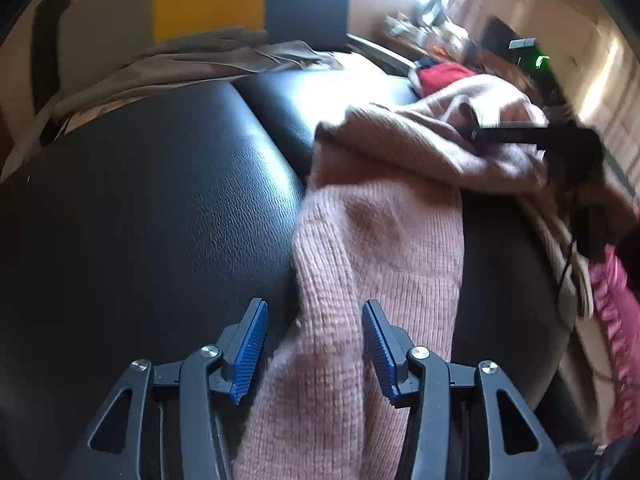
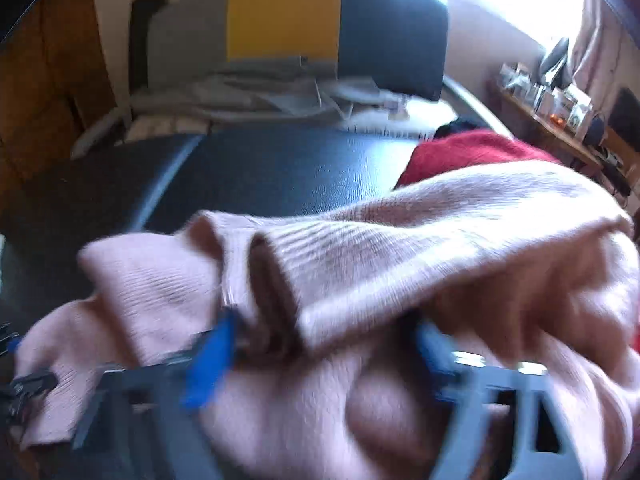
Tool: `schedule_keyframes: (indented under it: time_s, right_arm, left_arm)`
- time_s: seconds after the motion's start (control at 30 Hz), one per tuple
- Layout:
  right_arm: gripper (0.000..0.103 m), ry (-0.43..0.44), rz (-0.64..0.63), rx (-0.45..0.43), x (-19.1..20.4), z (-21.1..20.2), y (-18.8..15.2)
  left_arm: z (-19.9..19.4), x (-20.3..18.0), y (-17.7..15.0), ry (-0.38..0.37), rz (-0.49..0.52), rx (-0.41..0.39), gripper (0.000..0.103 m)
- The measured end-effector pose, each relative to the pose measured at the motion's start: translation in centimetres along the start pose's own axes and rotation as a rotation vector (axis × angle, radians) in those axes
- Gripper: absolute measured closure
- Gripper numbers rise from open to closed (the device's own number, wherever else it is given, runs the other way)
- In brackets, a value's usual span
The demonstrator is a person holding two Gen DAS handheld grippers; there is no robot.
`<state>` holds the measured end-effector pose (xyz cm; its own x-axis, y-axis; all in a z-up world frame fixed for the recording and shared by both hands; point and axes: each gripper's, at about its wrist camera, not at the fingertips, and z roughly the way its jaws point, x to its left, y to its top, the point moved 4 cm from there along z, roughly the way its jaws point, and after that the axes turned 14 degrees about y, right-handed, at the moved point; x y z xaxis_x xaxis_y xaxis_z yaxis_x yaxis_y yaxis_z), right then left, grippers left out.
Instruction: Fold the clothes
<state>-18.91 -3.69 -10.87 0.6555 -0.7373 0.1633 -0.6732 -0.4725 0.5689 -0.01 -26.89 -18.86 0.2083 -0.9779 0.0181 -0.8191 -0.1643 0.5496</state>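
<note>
A: Black leather-look cushion (image 1: 152,208) under everything; bright window glare beyond, cluttered wooden shelf (image 2: 560,120) far off to the sweater's right.

B: The garment?

A: Pink knit sweater (image 1: 376,248), bunched on the cushion's right half. One long strip of it, likely a sleeve, runs back from the heap.

B: Tongs?

A: Left gripper (image 1: 316,344) spread, straddling that strip; blue pads (image 1: 250,350) clear of the knit on both sides. Right gripper (image 2: 320,344) is blurred, buried in folds. Cloth lies between its fingers, but pinched or not, I cannot tell.

B: Handling?

A: Soft, floppy, thick rib knit. Judged light, stretchy, not slippery; it will sag and drag rather than hold a crease. Best taken at a ribbed cuff or hem edge, where it is firmer.

B: In the way?

A: Red garment (image 2: 472,152) just behind the sweater, touching it. Grey bedding (image 2: 248,96) well behind, with yellow and dark panels (image 2: 284,16) above it. Something bright pink (image 1: 616,312) to the sweater's right.
</note>
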Motion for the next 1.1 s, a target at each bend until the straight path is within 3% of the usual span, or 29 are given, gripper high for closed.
schedule_keyframes:
  time_s: [0.07, 0.13, 0.23, 0.37, 0.53, 0.73, 0.93, 1.0, 1.1]
  right_arm:
    - [0.062, 0.005, 0.031, 0.02, -1.1, 2.1, 0.7]
    - [0.065, 0.028, 0.031, 0.014, -2.9, 4.8, 1.5]
    - [0.07, 0.112, 0.086, -0.024, -3.5, 4.3, 1.1]
    - [0.072, 0.32, 0.227, -0.067, -3.6, 2.8, -2.7]
    - [0.072, 0.475, 0.275, -0.041, -0.5, 0.5, -7.4]
    - [0.072, 0.599, 0.321, -0.038, 3.7, -0.5, -9.1]
    - [0.072, 0.746, 0.291, 0.0, 11.5, 1.0, -7.5]
    - [0.072, 0.788, 0.283, 0.033, 15.1, 1.9, -7.0]
    - [0.072, 0.815, 0.302, 0.042, 19.3, 3.8, -5.1]
  left_arm:
    - [0.1, 0.2, 0.0, -0.021, -0.053, -0.001, 0.08]
    - [0.0, 0.5, -0.1, -0.059, -0.109, 0.006, 0.094]
    - [-0.9, 1.0, -1.5, -0.198, -0.226, 0.019, 0.097]
    - [-2.9, 0.9, -5.5, -0.217, -0.208, 0.029, 0.097]
    - [-5.3, 4.7, -9.7, -0.215, -0.36, 0.051, 0.097]
    - [-7.1, 9.4, -12.7, -0.121, -0.514, 0.029, 0.097]
    - [-9.2, 16.1, -13.9, 0.019, -0.676, -0.024, 0.097]
    - [-10.1, 18.0, -13.8, 0.054, -0.708, -0.049, 0.097]
    - [-10.4, 18.7, -13.0, 0.156, -0.655, -0.042, 0.095]
